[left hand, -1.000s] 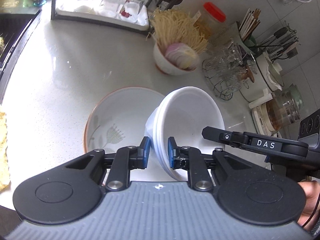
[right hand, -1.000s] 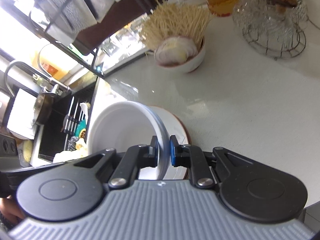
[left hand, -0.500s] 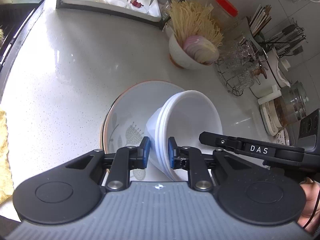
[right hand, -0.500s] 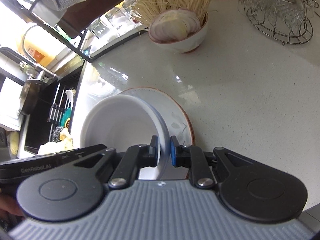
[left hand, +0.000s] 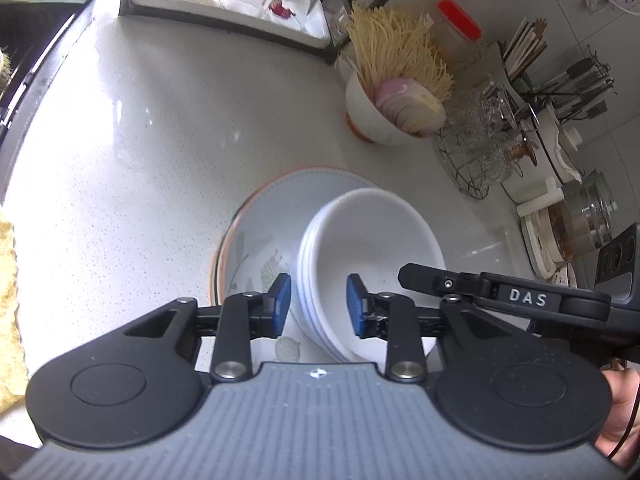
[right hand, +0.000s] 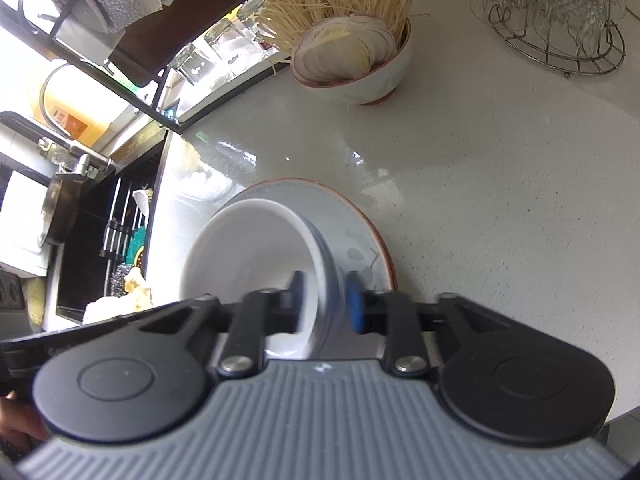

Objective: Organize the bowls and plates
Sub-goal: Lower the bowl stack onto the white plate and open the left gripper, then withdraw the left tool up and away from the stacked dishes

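A stack of white bowls [left hand: 372, 248] [right hand: 248, 264] rests slightly tilted on a flower-patterned plate with an orange rim [left hand: 256, 224] [right hand: 360, 236] on the white counter. My left gripper [left hand: 319, 305] straddles the stack's near-left rim. Its jaws are opening, and the blue pads [left hand: 282, 300] stand clear of the rim between them. My right gripper [right hand: 325, 303] straddles the opposite rim. Its jaws are opening too and look blurred, with the rim loose between them. The right gripper's finger [left hand: 500, 292] shows in the left wrist view beside the bowls.
A bowl of enoki mushrooms and sliced onion [left hand: 400, 116] [right hand: 352, 68] stands behind the plate. A wire rack of glass cups [left hand: 476, 152] [right hand: 560, 16] is at the right. A tray of glasses [left hand: 240, 0] lines the back. The sink [right hand: 96, 240] lies left.
Both grippers sank with the bowl stack onto the plate. Both pairs of jaws then parted and let go of the rim.
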### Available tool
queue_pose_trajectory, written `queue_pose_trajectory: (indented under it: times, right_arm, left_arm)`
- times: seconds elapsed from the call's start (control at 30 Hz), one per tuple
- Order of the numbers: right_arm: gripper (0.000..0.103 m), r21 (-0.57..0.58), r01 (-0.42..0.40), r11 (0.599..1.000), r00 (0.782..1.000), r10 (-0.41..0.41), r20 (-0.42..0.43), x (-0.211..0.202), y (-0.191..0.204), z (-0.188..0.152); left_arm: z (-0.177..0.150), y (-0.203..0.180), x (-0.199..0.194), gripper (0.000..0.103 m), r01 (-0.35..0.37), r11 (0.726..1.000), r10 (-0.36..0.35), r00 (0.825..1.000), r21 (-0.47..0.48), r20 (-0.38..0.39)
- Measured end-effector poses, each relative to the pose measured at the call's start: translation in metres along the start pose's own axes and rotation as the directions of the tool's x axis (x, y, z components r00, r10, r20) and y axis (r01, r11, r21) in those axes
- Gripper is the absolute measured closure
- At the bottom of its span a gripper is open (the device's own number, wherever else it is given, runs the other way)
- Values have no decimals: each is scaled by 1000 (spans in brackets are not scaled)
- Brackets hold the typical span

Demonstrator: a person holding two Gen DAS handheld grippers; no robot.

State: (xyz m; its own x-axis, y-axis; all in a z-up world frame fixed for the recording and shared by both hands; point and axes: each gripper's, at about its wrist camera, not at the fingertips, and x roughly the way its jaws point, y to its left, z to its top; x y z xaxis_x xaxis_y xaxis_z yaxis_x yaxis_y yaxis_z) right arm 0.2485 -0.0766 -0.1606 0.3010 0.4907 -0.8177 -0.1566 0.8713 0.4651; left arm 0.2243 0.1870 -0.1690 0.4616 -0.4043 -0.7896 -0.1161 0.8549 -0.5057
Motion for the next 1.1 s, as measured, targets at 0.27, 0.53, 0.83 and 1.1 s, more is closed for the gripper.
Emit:
queue_pose_trajectory:
  times: [0.27, 0.53, 0.83, 1.1]
  right_arm:
    - [53, -33, 2, 999, 996, 1, 89, -23, 9, 2]
    - [53, -79, 15, 997, 975, 3, 223, -72, 17, 7]
    - [52, -157, 8, 988, 930, 50, 363, -135, 29, 5]
    - [52, -212, 19, 977, 883, 83, 463, -189, 31, -15]
  left_arm:
    - [9, -6, -22, 62, -18, 999, 15, 998, 42, 54]
    - [13, -37, -60, 62, -39, 990, 19, 989, 134, 147]
    - [-1, -87, -106, 62, -73, 977, 19, 966, 202, 259]
    - [-32, -122, -144, 62, -127, 966, 44, 940, 227, 339]
